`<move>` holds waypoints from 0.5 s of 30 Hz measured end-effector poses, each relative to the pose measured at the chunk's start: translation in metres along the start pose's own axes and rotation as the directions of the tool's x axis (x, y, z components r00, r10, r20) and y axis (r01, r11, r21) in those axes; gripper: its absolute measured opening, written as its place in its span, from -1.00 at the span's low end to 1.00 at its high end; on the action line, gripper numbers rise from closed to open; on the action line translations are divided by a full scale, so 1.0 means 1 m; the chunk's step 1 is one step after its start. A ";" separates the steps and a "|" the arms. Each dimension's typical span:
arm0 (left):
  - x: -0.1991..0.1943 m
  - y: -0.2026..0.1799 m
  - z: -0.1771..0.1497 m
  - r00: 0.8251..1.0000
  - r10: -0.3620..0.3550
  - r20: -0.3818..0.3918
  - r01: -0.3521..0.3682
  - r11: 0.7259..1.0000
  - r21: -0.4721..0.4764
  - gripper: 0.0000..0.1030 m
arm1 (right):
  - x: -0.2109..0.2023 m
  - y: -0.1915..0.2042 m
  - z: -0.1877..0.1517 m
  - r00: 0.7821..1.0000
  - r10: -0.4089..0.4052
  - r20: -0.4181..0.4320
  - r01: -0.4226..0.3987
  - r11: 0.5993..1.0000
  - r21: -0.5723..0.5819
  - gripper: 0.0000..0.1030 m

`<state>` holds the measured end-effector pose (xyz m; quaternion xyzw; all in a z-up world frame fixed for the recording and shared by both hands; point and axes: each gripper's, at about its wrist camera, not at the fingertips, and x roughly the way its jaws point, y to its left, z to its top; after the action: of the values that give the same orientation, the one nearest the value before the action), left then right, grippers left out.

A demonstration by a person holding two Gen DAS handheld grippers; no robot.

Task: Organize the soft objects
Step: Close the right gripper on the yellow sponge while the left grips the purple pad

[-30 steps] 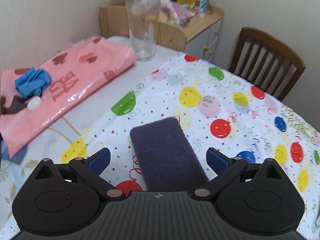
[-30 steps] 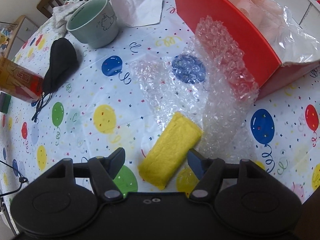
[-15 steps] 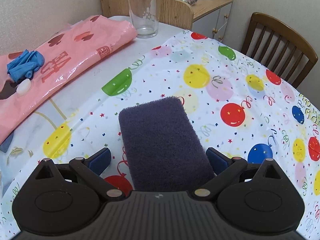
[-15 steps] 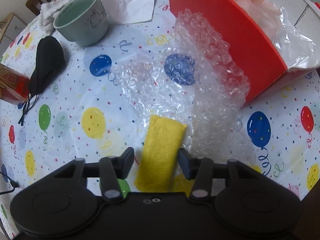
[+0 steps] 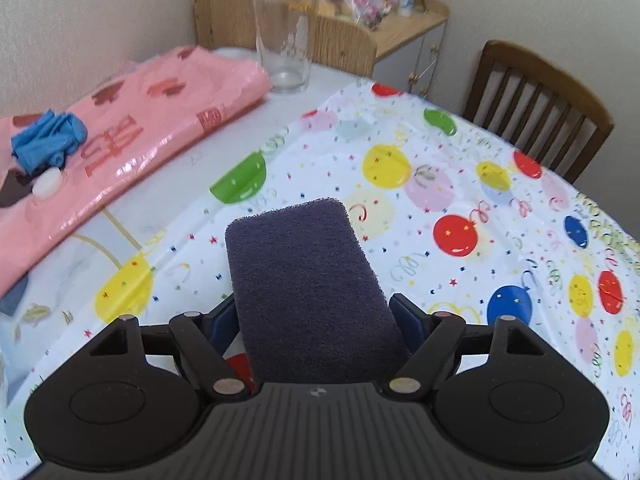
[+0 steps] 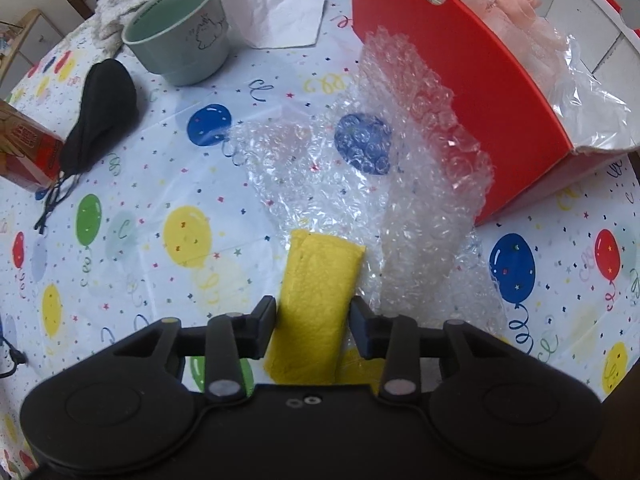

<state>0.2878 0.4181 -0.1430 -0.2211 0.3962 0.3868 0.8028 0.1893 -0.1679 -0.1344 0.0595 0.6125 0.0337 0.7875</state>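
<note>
both grabs are under way – the left gripper (image 5: 316,312) is closing on the purple pad (image 5: 308,288), the right gripper (image 6: 313,320) closing on the yellow cloth (image 6: 316,304) mid-tabletop beside the bubble wrap (image 6: 400,184). pads look touching, not squeezing; next, firm grips, then lift.

Ahead of your left side, bare balloon tablecloth (image 5: 460,184) lies open; the tall glass (image 5: 286,28) and pink bag (image 5: 132,120) stand farther off. On your right, bubble wrap (image 6: 400,184) and the red box (image 6: 480,92) crowd the way; the cup (image 6: 180,32) sits well apart.
</note>
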 end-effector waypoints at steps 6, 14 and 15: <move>-0.028 0.010 -0.008 0.998 -0.047 0.052 0.045 0.998 0.046 0.53 | -0.019 0.008 -0.003 0.998 0.046 0.049 -0.043 0.997 -0.068 -0.25; -0.085 0.022 -0.023 0.983 -0.157 0.095 0.153 0.987 0.055 0.53 | -0.058 0.014 -0.006 0.985 0.101 0.144 -0.078 0.985 -0.157 -0.25; -0.095 0.023 -0.025 0.979 -0.172 0.105 0.166 0.984 0.059 0.53 | -0.062 0.014 -0.006 0.982 0.108 0.153 -0.082 0.983 -0.166 -0.25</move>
<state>0.2211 0.3732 -0.0818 -0.2123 0.3406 0.3187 0.8587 0.1681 -0.1610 -0.0744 0.0281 0.5385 0.1150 0.8343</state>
